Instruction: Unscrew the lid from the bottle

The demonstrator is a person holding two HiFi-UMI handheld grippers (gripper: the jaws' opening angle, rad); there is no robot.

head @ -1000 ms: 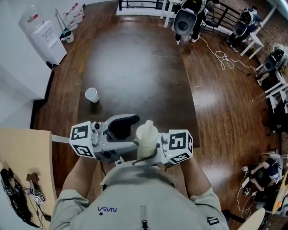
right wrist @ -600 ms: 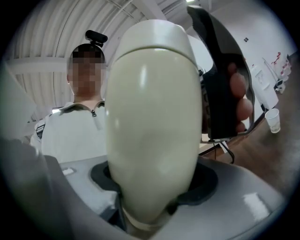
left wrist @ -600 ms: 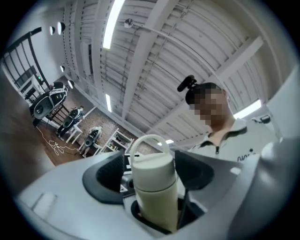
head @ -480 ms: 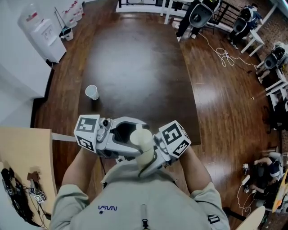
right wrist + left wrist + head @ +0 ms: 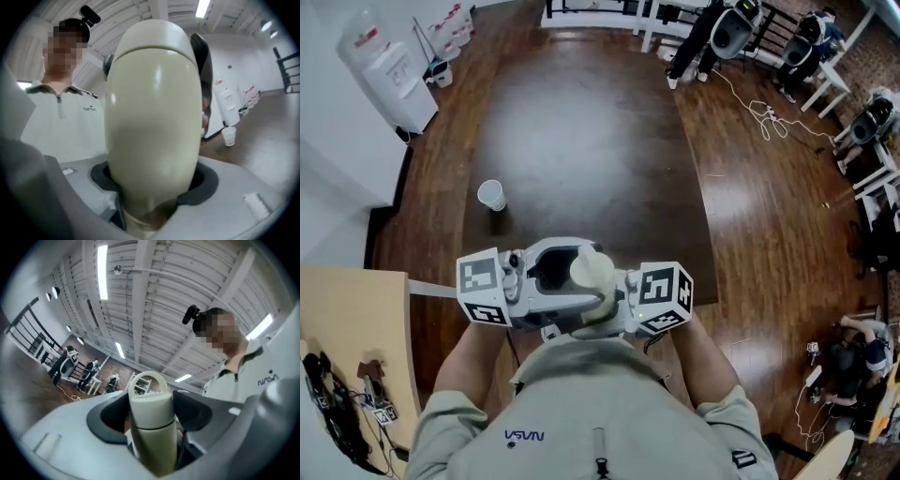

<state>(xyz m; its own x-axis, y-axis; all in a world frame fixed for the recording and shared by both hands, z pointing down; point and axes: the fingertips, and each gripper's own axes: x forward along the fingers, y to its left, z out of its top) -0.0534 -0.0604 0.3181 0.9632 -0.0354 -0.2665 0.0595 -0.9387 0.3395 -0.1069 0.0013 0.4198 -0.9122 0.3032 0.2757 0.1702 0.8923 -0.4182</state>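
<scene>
left gripper [image 5: 574, 277]: has moved over the lid [image 5: 151, 401]; jaws have just been closing round it, not quite pinching yet
right gripper [image 5: 154, 190]: clamps the bottle [image 5: 152, 117], 6 o'clock in head view
upshot: twist looks next

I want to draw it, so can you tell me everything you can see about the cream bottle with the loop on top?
The cream-coloured bottle is smooth, rounded and matte. Its lid, topped by a loop handle, is on, with a thin seam below it. It is roughly upright before the person's chest. The right gripper clamps its body; the lid stands between the jaws of the left gripper, which have just been closing.
</scene>
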